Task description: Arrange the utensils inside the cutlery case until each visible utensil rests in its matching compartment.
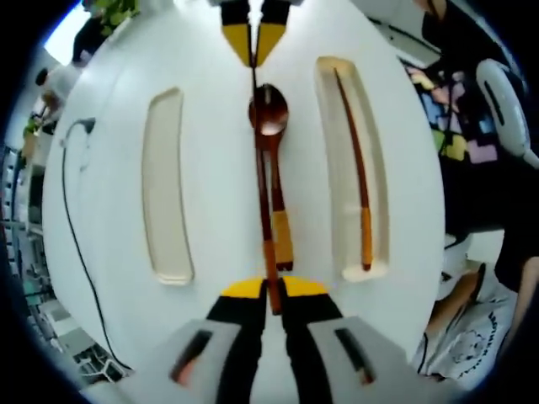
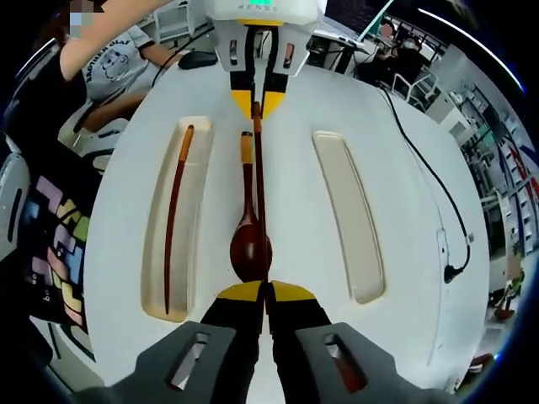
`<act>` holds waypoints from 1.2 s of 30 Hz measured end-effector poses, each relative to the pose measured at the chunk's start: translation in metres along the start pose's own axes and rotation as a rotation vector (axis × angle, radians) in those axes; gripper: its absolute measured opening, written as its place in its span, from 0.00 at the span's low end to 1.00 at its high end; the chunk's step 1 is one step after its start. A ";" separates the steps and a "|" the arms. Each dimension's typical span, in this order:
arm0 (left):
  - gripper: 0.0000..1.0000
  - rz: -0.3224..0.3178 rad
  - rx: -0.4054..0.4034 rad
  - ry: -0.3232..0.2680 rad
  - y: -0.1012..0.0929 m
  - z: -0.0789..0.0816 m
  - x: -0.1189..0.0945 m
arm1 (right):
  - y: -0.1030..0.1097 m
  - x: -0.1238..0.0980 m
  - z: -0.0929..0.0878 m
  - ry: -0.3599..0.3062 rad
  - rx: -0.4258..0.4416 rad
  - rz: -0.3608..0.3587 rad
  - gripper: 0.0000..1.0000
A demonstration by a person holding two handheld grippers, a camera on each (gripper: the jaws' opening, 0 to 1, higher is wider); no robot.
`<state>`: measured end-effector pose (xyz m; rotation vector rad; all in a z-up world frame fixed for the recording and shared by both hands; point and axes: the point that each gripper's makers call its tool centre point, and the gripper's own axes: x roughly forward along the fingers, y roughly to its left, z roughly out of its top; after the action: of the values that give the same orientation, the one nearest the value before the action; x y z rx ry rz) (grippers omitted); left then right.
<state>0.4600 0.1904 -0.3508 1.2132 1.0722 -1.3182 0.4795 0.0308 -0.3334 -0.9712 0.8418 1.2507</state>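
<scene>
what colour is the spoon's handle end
Orange-yellow on the dark brown spoon, clearest in the left gripper view.

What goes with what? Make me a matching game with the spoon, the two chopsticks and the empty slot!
Things:
1 spoon
2 middle chopstick
3 side chopstick
4 far slot

States:
A lies in a side slot
B holds nothing
C pinched at its ends by left gripper and right gripper
D lies in the middle, bowl end nearest the right gripper

Pairs: 1-D, 2-C, 3-A, 4-B
</scene>
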 end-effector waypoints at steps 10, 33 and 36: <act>0.06 -0.039 0.051 -0.014 -0.011 0.000 -0.008 | 0.032 -0.005 -0.002 -0.038 -0.009 0.012 0.00; 0.06 -0.102 0.083 -0.063 -0.053 0.009 0.001 | 0.081 0.005 -0.015 -0.066 0.037 0.104 0.00; 0.06 -0.115 0.087 -0.067 -0.058 0.010 0.002 | 0.085 0.006 -0.016 -0.076 0.046 0.116 0.00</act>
<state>0.4016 0.1861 -0.3534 1.1766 1.0597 -1.4971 0.3961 0.0220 -0.3556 -0.8429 0.8734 1.3537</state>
